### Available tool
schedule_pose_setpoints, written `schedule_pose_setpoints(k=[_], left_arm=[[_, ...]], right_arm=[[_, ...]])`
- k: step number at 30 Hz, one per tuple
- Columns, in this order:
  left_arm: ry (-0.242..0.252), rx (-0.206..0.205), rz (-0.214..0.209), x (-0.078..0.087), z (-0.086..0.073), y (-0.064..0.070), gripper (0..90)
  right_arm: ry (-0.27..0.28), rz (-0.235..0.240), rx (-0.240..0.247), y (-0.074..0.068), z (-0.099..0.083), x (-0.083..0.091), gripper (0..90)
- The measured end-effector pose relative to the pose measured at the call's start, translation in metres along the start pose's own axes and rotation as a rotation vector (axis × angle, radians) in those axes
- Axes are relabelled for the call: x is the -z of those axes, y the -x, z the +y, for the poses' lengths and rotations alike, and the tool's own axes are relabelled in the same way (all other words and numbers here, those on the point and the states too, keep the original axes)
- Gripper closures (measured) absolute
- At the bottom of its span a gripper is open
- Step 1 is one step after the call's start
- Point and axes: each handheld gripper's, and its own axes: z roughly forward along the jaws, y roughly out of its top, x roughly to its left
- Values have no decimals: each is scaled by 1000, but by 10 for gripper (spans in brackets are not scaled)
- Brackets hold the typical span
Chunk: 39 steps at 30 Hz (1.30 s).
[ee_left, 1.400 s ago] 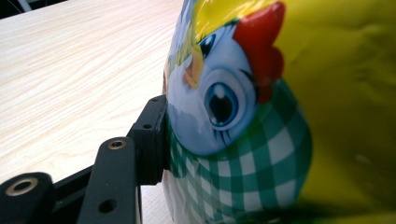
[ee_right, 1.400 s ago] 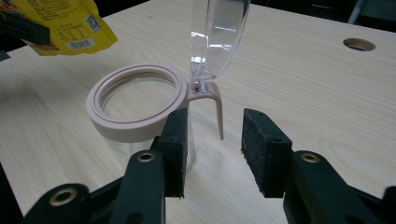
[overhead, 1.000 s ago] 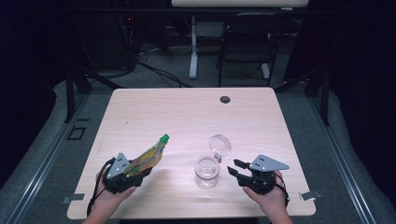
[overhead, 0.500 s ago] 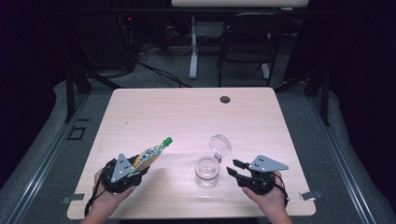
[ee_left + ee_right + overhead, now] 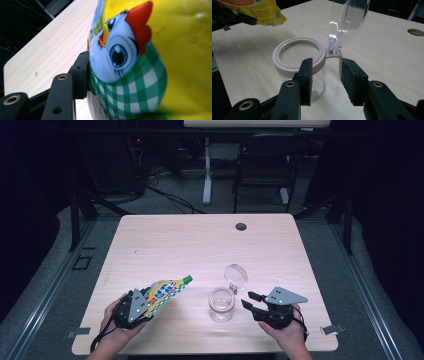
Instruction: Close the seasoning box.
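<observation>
A pale wooden counter point(image 5: 200, 245) is set in a dark room. The yellow pouch point(image 5: 162, 291) is clamped in the left claw point(image 5: 142, 301), tilted towards the jar point(image 5: 221, 304), unpoured. The lid point(image 5: 235, 276) is already flipped open. The right claw point(image 5: 248, 300) is held apart just beside the jar.

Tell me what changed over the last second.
The left hand-held gripper, shut on the pouch, dipped toward the person, then swung back right, cap end toward the jar. The right hand-held gripper stayed open beside the jar, whose lid stayed flipped up.
</observation>
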Motion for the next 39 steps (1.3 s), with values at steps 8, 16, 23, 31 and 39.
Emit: schedule_pose_setpoints(k=[8,16,23,31,39], left_arm=[[-15,-54,42,-2,4,2,492],[-19,-106,72,-3,13,4,492],[-17,-150,87,-3,22,5,493],[-12,-183,106,-8,30,5,493],[4,-205,129,-11,38,8,493]], right_arm=[[6,1,-9,-2,0,-2,612],[10,3,-7,-2,0,-1,612],[16,6,-3,-3,1,-1,612],[25,6,1,-3,2,1,612],[37,10,10,-7,3,0,612]])
